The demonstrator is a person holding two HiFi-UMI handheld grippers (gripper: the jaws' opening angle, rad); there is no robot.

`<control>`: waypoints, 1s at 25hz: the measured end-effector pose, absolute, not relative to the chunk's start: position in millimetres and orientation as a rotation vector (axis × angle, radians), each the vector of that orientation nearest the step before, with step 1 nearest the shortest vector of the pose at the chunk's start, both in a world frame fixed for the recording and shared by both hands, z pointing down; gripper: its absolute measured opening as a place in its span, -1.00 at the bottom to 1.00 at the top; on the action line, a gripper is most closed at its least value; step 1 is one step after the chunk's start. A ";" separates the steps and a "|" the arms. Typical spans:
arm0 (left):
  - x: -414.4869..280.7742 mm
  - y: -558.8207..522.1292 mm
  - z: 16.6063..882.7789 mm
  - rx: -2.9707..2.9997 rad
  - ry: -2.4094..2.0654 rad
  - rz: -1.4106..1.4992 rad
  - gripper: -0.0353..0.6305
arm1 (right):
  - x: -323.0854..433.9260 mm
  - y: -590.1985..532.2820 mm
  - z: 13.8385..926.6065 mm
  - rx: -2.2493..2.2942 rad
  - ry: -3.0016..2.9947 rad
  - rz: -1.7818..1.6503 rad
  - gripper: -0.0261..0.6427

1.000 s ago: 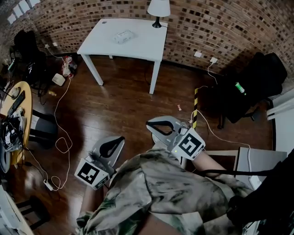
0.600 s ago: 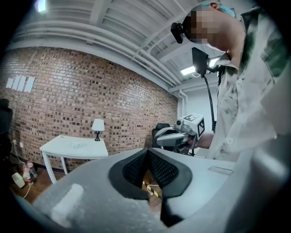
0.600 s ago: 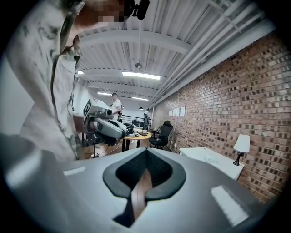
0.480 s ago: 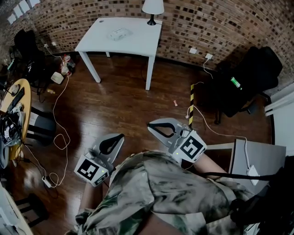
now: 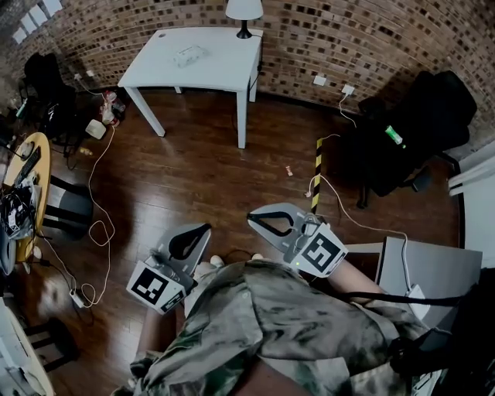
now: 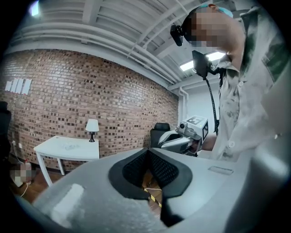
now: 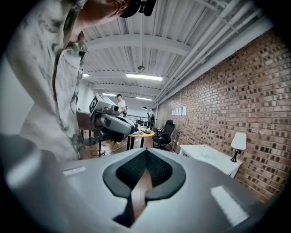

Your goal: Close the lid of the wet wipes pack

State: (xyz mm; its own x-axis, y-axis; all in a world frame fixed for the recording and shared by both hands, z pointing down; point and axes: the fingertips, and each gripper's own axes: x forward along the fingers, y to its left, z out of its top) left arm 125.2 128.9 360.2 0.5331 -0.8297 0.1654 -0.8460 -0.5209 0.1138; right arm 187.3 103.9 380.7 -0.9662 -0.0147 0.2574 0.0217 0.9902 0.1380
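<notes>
The wet wipes pack (image 5: 189, 52) lies on a white table (image 5: 213, 73) against the far brick wall, well away from both grippers. I cannot make out its lid at this distance. My left gripper (image 5: 206, 229) and right gripper (image 5: 250, 211) hang close to the person's body above the wooden floor, both shut and holding nothing. In the left gripper view the left gripper (image 6: 148, 152) points toward the table (image 6: 59, 148), where the pack (image 6: 70, 146) shows faintly. The right gripper (image 7: 146, 152) has the table (image 7: 213, 161) off to its right.
A lamp (image 5: 244, 11) stands at the table's back edge. A black chair (image 5: 418, 128) is at the right, and yellow-black tape (image 5: 315, 174) and cables (image 5: 97, 224) lie on the floor. A cluttered round table (image 5: 23, 193) is at the left, a grey cabinet (image 5: 433, 271) at the right.
The head view has shifted, so the white table and pack sit further up and left in the frame. Both grippers stay shut and near the body.
</notes>
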 end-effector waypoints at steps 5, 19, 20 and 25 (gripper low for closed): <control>137.0 132.8 356.8 2.588 -1.420 0.156 -0.89 | 193.4 103.2 379.6 -0.011 -2.891 -0.196 -0.91; 87.2 176.1 347.0 2.617 -1.368 0.160 -0.89 | 135.5 142.7 364.9 0.035 -2.911 -0.139 -0.91; 82.2 178.7 346.5 2.621 -1.364 0.163 -0.89 | 130.8 145.3 364.2 0.044 -2.909 -0.130 -0.91; 67.9 189.3 344.2 2.631 -1.347 0.163 -0.89 | 113.3 157.8 362.2 0.054 -2.904 -0.110 -0.91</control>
State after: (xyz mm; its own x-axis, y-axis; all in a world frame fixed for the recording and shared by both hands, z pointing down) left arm 67.9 189.3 344.2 0.5833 -0.7923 0.1790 -0.8121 -0.5730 0.1103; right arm 113.3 157.8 362.2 -0.9718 -0.0457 0.2314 -0.0280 0.9965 0.0792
